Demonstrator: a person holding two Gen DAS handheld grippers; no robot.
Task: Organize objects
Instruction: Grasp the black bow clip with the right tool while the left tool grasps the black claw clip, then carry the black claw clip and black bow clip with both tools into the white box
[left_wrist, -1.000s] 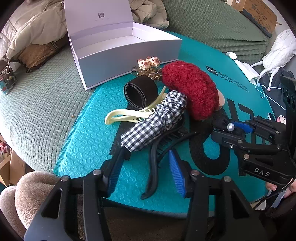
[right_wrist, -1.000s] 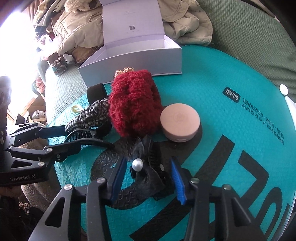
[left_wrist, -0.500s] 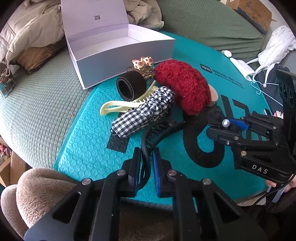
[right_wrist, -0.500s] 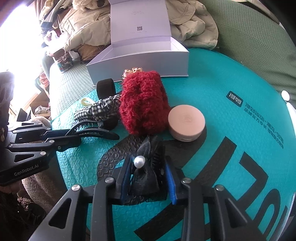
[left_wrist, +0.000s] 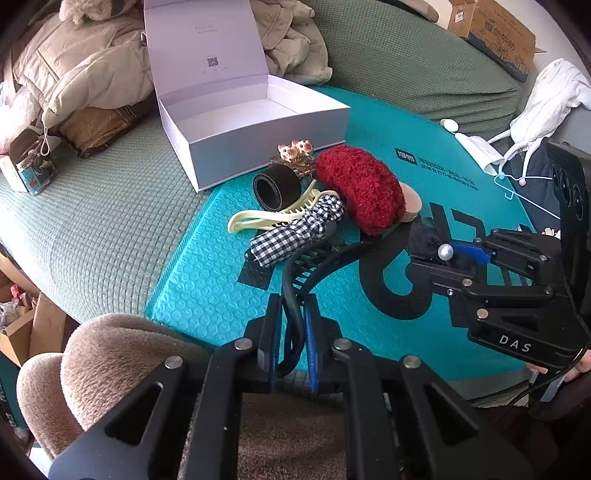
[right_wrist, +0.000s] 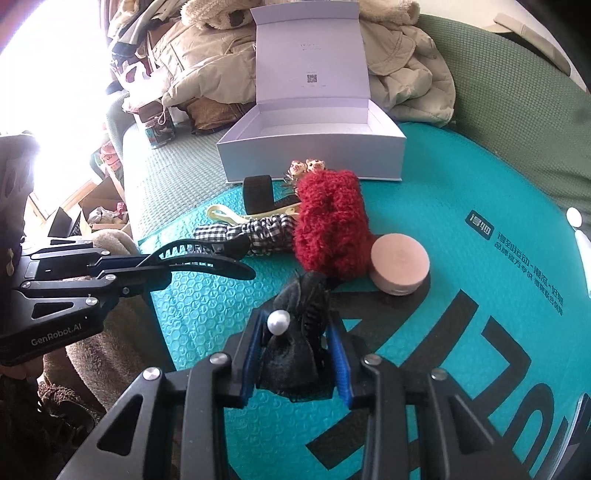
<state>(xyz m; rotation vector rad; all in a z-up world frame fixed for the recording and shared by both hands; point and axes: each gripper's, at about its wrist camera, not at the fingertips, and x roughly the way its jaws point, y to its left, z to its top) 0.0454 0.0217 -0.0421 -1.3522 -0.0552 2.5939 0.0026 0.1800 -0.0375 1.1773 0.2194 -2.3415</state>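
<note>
Left wrist view: left gripper (left_wrist: 291, 343) clamped narrow on the handle end of a black claw clip (left_wrist: 314, 266), toothed end sticking forward over the teal bubble mailer (left_wrist: 207, 280); from the right wrist view the clip looks lifted clear of the mailer. Right gripper (right_wrist: 295, 350) squeezed onto a black bow clip (right_wrist: 295, 354) with a white pearl (right_wrist: 277, 322) on top, low over the mailer; cannot tell if it touches.

Just beyond the claw clip: checked fabric scrunchie (left_wrist: 295, 232), lying on a cream claw clip (left_wrist: 273, 218). Behind those, black velcro roller (left_wrist: 277, 186) on its side, and a small gold clip with two bear figures (left_wrist: 295, 151) right by the box. Fuzzy red scrunchie (left_wrist: 360, 194) beside the checked one, touching a round pink compact (right_wrist: 400, 264) on its far side.

White gift box (left_wrist: 258, 147) open, lid standing up, sits at the mailer's far edge on the green bedspread (left_wrist: 92, 214). Beige jackets (left_wrist: 81, 70) piled behind the box. Cardboard carton (left_wrist: 491, 37) far back right.
</note>
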